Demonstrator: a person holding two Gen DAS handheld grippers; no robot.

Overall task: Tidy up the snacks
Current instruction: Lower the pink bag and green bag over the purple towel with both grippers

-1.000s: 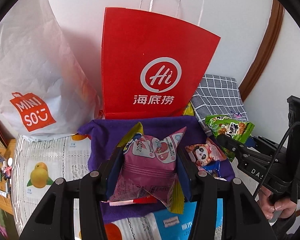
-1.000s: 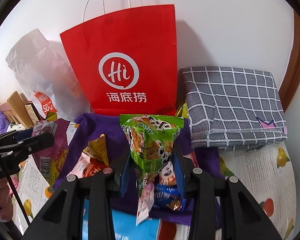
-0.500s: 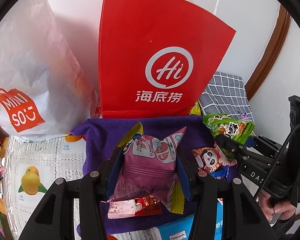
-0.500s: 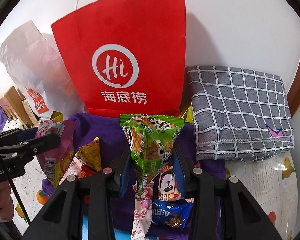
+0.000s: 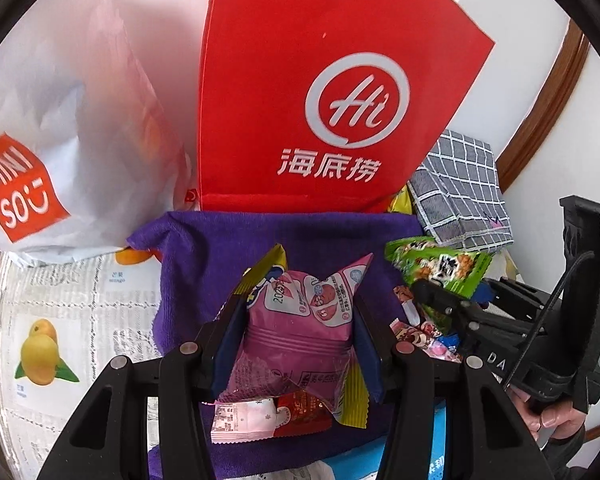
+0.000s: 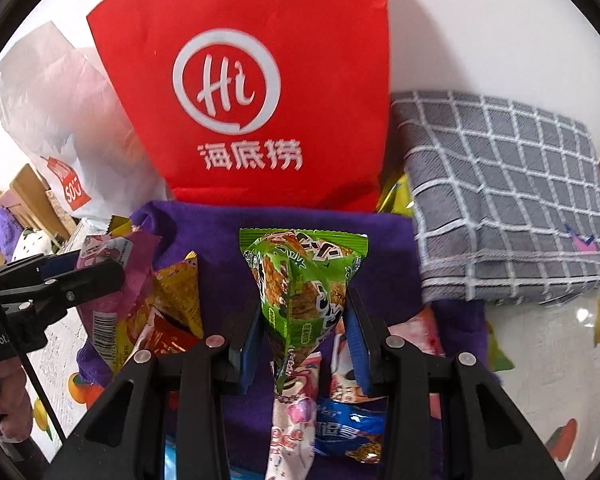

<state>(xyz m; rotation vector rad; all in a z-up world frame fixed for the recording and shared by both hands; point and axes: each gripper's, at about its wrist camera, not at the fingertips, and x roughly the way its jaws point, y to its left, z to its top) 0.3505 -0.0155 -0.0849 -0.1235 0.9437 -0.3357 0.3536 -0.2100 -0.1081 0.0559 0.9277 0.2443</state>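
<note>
My left gripper (image 5: pixel 296 320) is shut on a pink snack packet (image 5: pixel 300 336), held low over a purple cloth (image 5: pixel 228 248). My right gripper (image 6: pixel 302 316) is shut on a green snack packet (image 6: pixel 300 280) above the same purple cloth (image 6: pixel 220 236). Several small snack packets lie on the cloth: a yellow one (image 6: pixel 182 292), a red one (image 5: pixel 300 408), a blue one (image 6: pixel 348 436) and a pink stick (image 6: pixel 290 432). From the left wrist view the right gripper (image 5: pixel 440 300) shows at the right with its green packet (image 5: pixel 440 268). The right wrist view shows the left gripper (image 6: pixel 100 276) at the left edge.
A red paper bag (image 5: pixel 320 100) stands against the white wall behind the cloth, with a white Miniso bag (image 5: pixel 60 120) to its left. A folded grey checked cloth (image 6: pixel 500 192) lies at the right. A fruit-print sheet (image 5: pixel 60 320) covers the table. A hand (image 5: pixel 552 420) grips the right tool.
Both grippers have sunk and moved toward the red bag, which now fills more of each view. Each packet stays gripped. More of the loose snacks beneath shows.
</note>
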